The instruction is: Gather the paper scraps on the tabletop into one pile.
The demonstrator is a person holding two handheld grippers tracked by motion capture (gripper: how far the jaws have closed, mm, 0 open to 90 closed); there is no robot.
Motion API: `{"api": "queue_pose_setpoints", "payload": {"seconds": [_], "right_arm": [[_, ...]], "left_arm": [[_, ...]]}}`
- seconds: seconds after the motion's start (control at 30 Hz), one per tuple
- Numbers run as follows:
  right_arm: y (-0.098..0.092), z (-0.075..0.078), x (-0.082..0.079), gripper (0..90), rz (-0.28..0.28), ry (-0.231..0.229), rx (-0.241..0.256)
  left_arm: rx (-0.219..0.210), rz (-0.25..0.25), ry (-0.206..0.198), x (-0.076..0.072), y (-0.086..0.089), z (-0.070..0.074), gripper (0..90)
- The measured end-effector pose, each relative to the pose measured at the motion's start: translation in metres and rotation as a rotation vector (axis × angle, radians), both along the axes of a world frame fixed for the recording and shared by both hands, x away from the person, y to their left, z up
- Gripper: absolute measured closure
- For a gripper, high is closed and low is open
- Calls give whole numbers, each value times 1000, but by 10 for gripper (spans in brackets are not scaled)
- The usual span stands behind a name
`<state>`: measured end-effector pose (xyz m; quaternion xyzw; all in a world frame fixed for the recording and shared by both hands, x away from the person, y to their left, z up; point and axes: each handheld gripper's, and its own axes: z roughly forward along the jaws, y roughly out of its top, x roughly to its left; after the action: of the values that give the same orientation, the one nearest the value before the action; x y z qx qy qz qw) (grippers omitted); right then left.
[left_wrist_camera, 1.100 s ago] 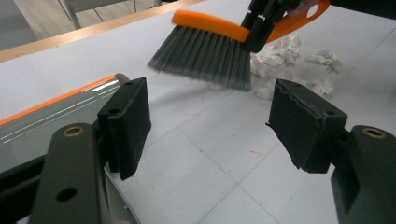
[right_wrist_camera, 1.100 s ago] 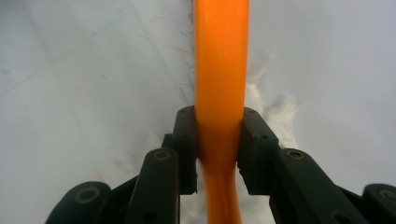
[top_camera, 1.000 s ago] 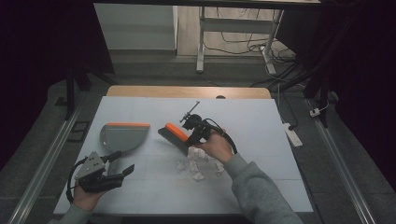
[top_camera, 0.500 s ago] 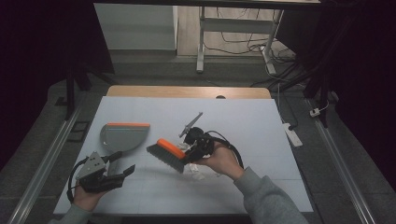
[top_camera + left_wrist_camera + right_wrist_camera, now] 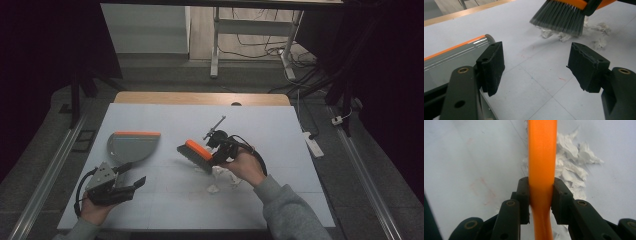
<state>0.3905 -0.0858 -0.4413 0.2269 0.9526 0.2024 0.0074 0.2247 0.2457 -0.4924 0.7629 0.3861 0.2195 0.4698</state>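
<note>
Left tool [image 5: 134, 182] at about 7 o'clock on the desk [image 5: 165, 112], held in a hand [image 5: 95, 207] near the front edge; jaws spread wide, nothing between them. Seen along those jaws in the left gripper view: bare desk between the pads [image 5: 491, 66], with faint red and blue marks on the surface.

Dustpan [image 5: 131, 145] at 9 o'clock, flat on the desk, grey with an orange strip along its far edge; just beyond the left tool, apart from it. Cut off at the left edge of the left gripper view [image 5: 451, 58], partly behind the left jaw.

Brush [image 5: 195, 153] near the middle of the desk, orange back, grey bristles, tilted with bristles down toward 8 o'clock. Bristle tips [image 5: 560, 17] meeting or just above the paper scraps [image 5: 220, 176]; contact hard to judge. Brush top cropped at the upper edge of the left gripper view.

Right tool [image 5: 216, 156] at about 4 o'clock from the centre, closed tight on the brush's orange handle [image 5: 541, 162], a pad on each side. Handle blocks the middle of the right gripper view; scraps [image 5: 574, 162] partly hidden behind it. Right hand [image 5: 245, 167] and grey sleeve covering part of the scraps in the high view.

No readable writing or brand anywhere.
</note>
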Motion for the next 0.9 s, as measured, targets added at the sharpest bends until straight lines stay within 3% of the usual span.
{"api": "queue_pose_setpoints", "payload": {"seconds": [0.17, 0.37, 0.47, 0.6, 0.7, 0.83, 0.9], "right_arm": [[1, 18, 3, 699, -23, -28, 111], [21, 9, 18, 699, -68, 42, 202], [36, -2, 25, 699, -71, 74, 197], [45, -18, 39, 699, -113, 49, 144], [38, -23, 47, 699, -154, 17, 98], [17, -19, 53, 699, -208, 12, 88], [7, -14, 52, 699, -207, 19, 133]], "left_arm": [[9, -5, 7, 1, -3, -1, 300], [26, -13, 16, 2, -5, -3, 300], [25, -15, 24, 2, -5, -4, 300], [34, -20, 25, 1, -6, -5, 300], [33, -21, 24, 1, -5, -5, 300], [30, -19, 25, 2, -5, -5, 300], [33, -21, 25, 2, -6, -5, 301]]}}
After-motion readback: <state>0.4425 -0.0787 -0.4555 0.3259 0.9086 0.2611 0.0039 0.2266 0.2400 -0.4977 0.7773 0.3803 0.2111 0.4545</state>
